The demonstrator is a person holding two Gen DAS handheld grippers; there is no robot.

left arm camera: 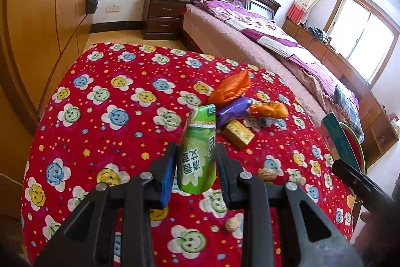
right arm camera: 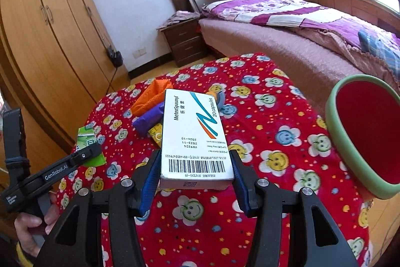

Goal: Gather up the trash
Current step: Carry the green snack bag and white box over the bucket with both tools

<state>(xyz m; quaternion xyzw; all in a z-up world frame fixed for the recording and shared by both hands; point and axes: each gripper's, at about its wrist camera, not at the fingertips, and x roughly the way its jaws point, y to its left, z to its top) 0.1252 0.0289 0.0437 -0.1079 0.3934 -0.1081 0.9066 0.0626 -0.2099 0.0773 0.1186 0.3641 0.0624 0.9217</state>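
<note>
My left gripper (left arm camera: 196,162) is shut on a green snack packet (left arm camera: 198,142), held upright above the red flowered tablecloth (left arm camera: 112,91). My right gripper (right arm camera: 196,167) is shut on a white medicine box (right arm camera: 192,131), lying flat between the blue pads. Beyond both lies a trash pile: an orange wrapper (left arm camera: 231,86), a purple wrapper (left arm camera: 232,109), a small yellow box (left arm camera: 237,133) and a crumpled orange piece (left arm camera: 270,109). A red bin with a green rim (right arm camera: 365,137) stands off the table's right edge. In the right wrist view the left gripper (right arm camera: 85,154) and green packet (right arm camera: 87,139) appear at left.
Two walnuts (left arm camera: 266,174) (left arm camera: 231,224) lie on the cloth near the front. A bed (right arm camera: 287,41) runs behind the table, with a dark nightstand (right arm camera: 185,41) beside it. Wooden wardrobes (right arm camera: 50,29) line the left wall. A person's hand (right arm camera: 32,222) grips the left tool.
</note>
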